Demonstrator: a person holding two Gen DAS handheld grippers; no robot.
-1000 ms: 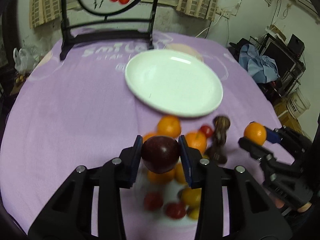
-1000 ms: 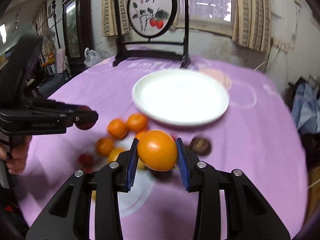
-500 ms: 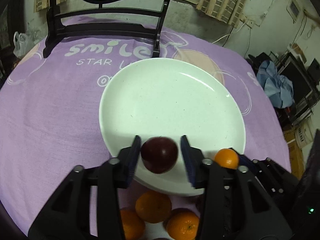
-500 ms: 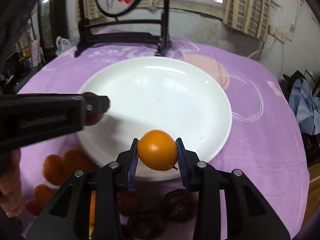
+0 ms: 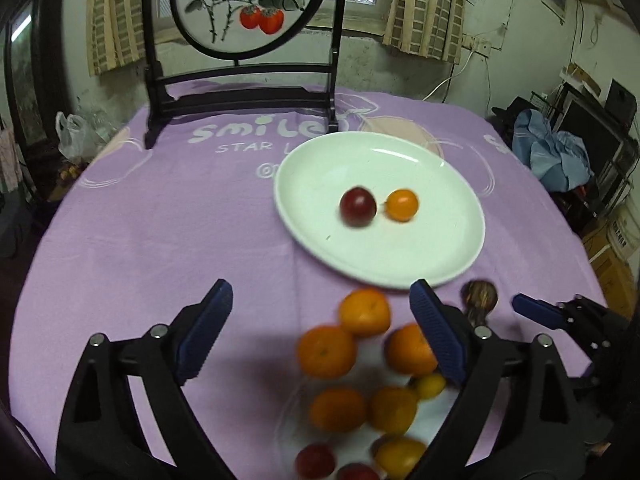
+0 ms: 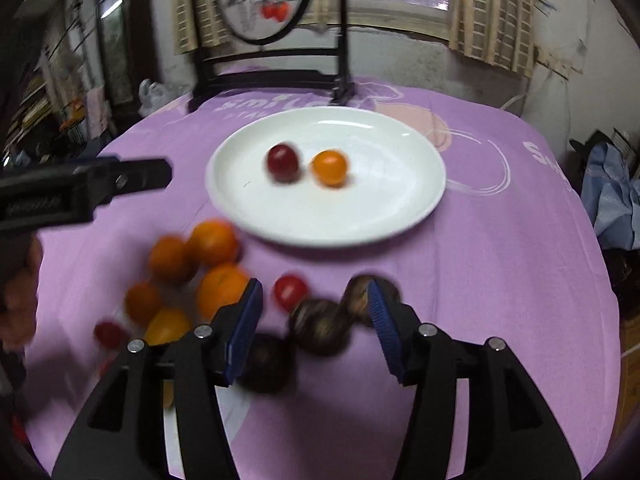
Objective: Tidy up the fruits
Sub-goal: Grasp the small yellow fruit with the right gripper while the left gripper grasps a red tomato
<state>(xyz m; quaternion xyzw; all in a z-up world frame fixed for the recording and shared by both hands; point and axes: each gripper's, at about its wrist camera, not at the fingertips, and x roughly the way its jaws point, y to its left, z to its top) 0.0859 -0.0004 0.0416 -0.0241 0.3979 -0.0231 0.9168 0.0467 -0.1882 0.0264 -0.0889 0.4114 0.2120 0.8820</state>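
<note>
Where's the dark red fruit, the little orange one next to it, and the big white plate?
dark red fruit (image 5: 358, 206), left wrist view, its middle.
little orange fruit (image 5: 402, 205), left wrist view, its middle.
white plate (image 5: 384, 256), left wrist view, bare near side.

There is one white plate (image 6: 420, 208), and on it lie two fruits: one dark red fruit (image 6: 283, 162) and one small orange fruit (image 6: 329, 167). On the purple cloth I count about five oranges (image 5: 327, 352), three brown fruits (image 6: 320, 326) and some small red fruits (image 6: 291, 290); blur makes these counts uncertain.
</note>
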